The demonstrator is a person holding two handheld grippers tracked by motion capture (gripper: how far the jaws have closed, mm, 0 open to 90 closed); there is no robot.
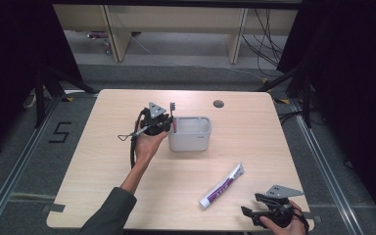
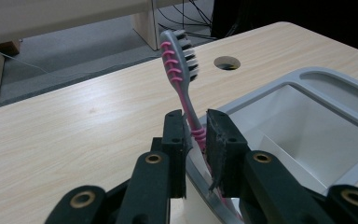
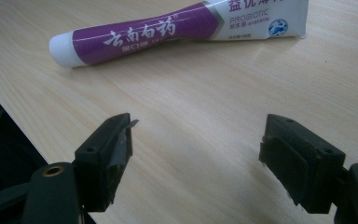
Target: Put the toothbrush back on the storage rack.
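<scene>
A grey and pink toothbrush stands nearly upright, head up, its handle running down into the left end of a grey-white bin. In the high view the bin sits mid-table, with the toothbrush at its left rim. My left gripper has its jaws on either side of the handle, a narrow gap showing at the right pad, so it is open. The left gripper is at the bin's left edge. My right gripper stands wide open and empty over bare table, short of a purple and white toothpaste tube.
The toothpaste tube lies slantwise on the table right of centre, and the right gripper is near the front right corner. A round cable hole lies behind the bin. Wooden furniture legs and cables stand beyond the table's far edge.
</scene>
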